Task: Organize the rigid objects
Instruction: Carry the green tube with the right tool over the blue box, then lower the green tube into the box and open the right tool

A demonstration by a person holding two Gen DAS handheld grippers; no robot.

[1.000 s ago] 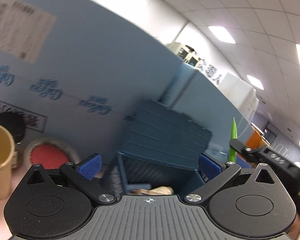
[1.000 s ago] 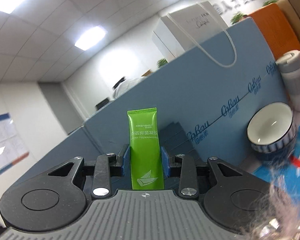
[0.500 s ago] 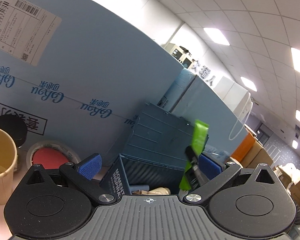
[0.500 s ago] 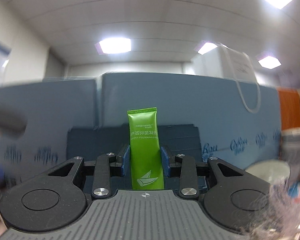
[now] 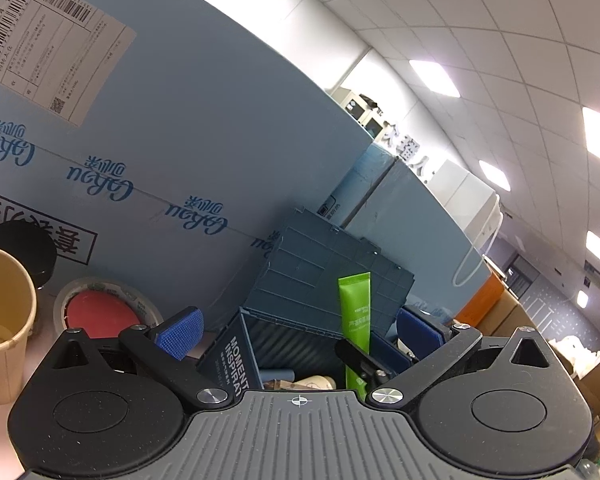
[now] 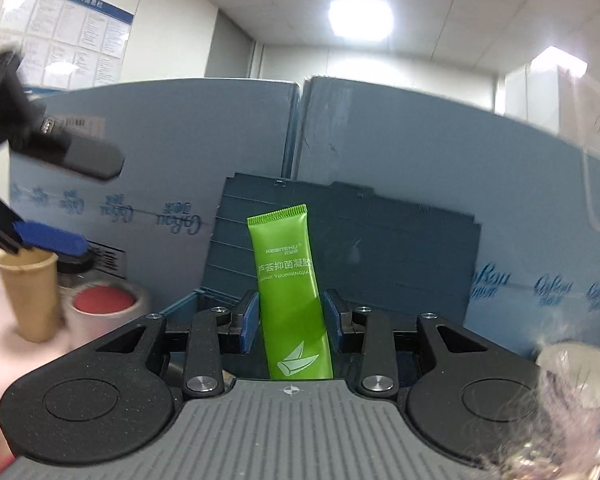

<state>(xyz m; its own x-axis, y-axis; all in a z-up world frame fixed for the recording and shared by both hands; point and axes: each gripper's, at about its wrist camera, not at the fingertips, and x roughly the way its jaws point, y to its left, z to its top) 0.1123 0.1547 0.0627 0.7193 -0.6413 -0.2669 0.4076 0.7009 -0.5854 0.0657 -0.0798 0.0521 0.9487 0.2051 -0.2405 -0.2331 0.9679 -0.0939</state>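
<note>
Green tube [image 6: 290, 292] leans between right gripper's [image 6: 289, 322] opening jaws.

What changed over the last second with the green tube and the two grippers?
The right gripper carried the green tube in from the right to just over the open dark blue storage box, rolling level on the way. Its jaws are now opening; the tube leans between them with a gap at the left pad. The left gripper stayed put, open and empty; paper cup and tape roll unmoved.
</note>
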